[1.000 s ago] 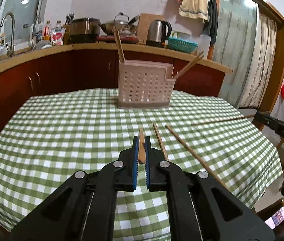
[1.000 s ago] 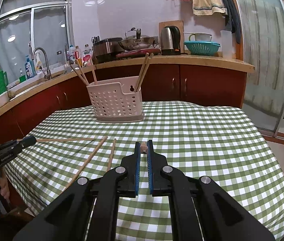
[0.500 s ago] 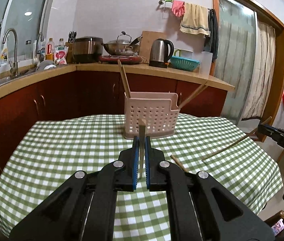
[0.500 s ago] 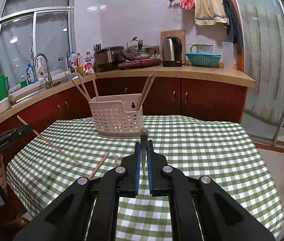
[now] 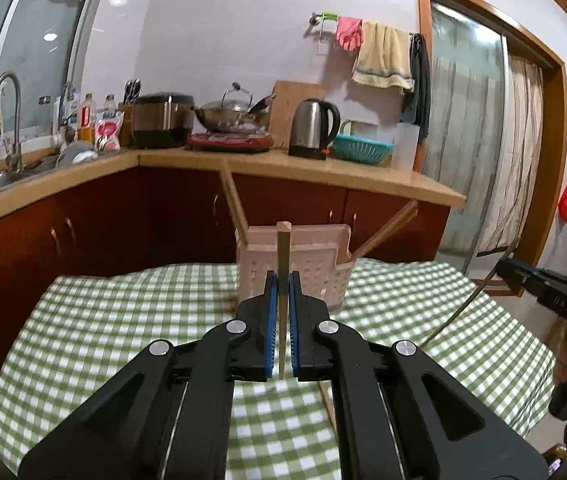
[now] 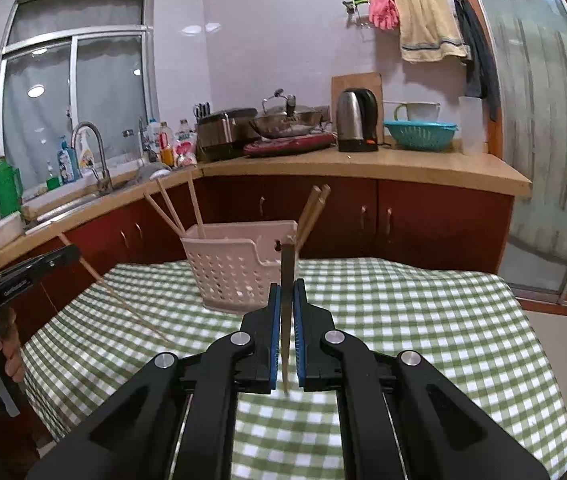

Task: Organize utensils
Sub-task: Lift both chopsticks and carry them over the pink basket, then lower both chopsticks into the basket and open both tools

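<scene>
The left gripper [image 5: 283, 290] is squeezing a chopstick [image 5: 283, 256] tight, and the stick is standing straight up between the blue pads [image 5: 270, 316]. Past it, the pink basket [image 5: 323, 270] is sitting on the green checked tablecloth [image 5: 123, 320] with more chopsticks [image 6: 171, 208] leaning inside. The right gripper [image 6: 287, 296] is also pinching a chopstick of its own [image 6: 287, 268], and that one is pointing up too, just in front of the basket.

basket [image 6: 239, 268]: perforated plastic | chopstick [image 5: 283, 256]: wood | tablecloth [image 5: 123, 312]: checked cloth
</scene>
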A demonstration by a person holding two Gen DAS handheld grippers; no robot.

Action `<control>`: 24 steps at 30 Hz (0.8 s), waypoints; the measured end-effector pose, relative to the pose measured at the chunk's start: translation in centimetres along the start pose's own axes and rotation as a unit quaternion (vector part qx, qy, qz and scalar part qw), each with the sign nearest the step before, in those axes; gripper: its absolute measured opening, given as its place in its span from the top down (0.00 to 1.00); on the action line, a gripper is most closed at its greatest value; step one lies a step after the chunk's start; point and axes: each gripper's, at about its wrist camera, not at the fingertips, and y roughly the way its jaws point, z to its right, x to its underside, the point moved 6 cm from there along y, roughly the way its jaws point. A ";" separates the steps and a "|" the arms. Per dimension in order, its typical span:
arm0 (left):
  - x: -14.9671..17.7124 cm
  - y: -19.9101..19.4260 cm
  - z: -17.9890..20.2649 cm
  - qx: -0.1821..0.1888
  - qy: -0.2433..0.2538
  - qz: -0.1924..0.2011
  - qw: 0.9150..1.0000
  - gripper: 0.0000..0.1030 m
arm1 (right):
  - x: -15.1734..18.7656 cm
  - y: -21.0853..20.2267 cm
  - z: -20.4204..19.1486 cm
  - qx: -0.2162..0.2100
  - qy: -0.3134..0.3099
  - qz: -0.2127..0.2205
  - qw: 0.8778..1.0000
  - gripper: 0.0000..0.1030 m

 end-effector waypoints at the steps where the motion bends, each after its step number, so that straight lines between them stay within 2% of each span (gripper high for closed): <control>1: -0.7 0.1 0.2 0.002 0.002 0.006 1.000 0.94 | -0.4 0.1 -0.2 -0.003 -0.001 0.004 1.000 0.93; 10: -7.4 1.8 0.7 0.008 0.017 0.059 0.998 0.94 | -6.8 0.4 -1.6 -0.039 -0.012 0.070 0.997 0.93; 18: -12.5 4.4 0.3 -0.002 0.013 0.102 0.995 0.94 | -12.6 3.3 -2.1 -0.056 -0.018 0.132 0.989 0.93; 24: -14.3 7.6 0.1 -0.017 0.023 0.116 0.993 0.94 | -15.2 6.4 -1.8 -0.052 -0.016 0.163 0.985 0.93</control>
